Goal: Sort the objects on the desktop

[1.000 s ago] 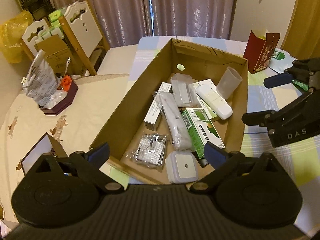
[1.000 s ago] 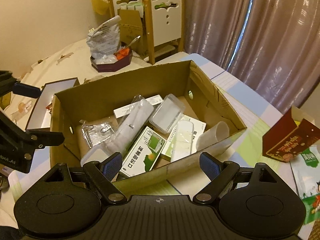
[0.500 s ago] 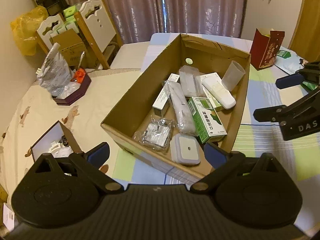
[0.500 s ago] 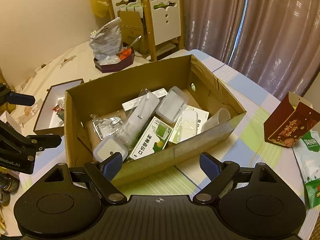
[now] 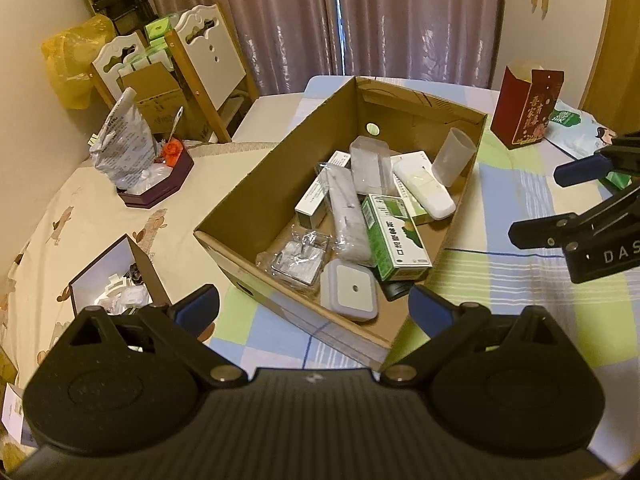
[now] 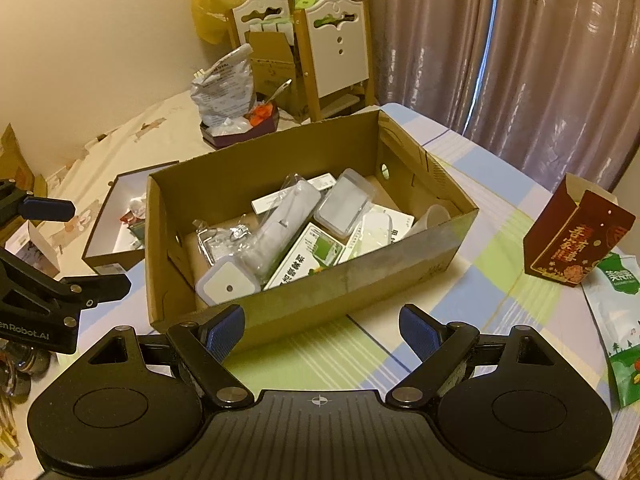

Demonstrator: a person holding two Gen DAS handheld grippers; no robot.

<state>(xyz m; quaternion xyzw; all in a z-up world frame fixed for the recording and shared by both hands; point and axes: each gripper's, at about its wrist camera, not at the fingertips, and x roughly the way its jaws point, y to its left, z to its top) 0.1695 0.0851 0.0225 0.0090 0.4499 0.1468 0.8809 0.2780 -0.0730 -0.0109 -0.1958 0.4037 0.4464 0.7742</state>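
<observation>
In the left wrist view the left gripper (image 5: 314, 306) stood spread and empty above the near corner of the cardboard box (image 5: 256, 184), which sat on the checked tablecloth (image 5: 500, 208) and held the small goods: a green carton (image 5: 394, 236), a white remote (image 5: 424, 188), a clear cup (image 5: 454, 156), a crinkled foil packet (image 5: 298, 258) and a square white device (image 5: 350, 294). The carton looked light and stiff, best pinched across its narrow sides; the cup looked thin and easily crushed, the packet slippery. In the right wrist view the right gripper (image 6: 322, 326) was likewise spread with nothing between its fingers, just short of the box's long wall. The wrapped white roll (image 6: 280, 228) lay slantwise over the others and seemed soft.
</observation>
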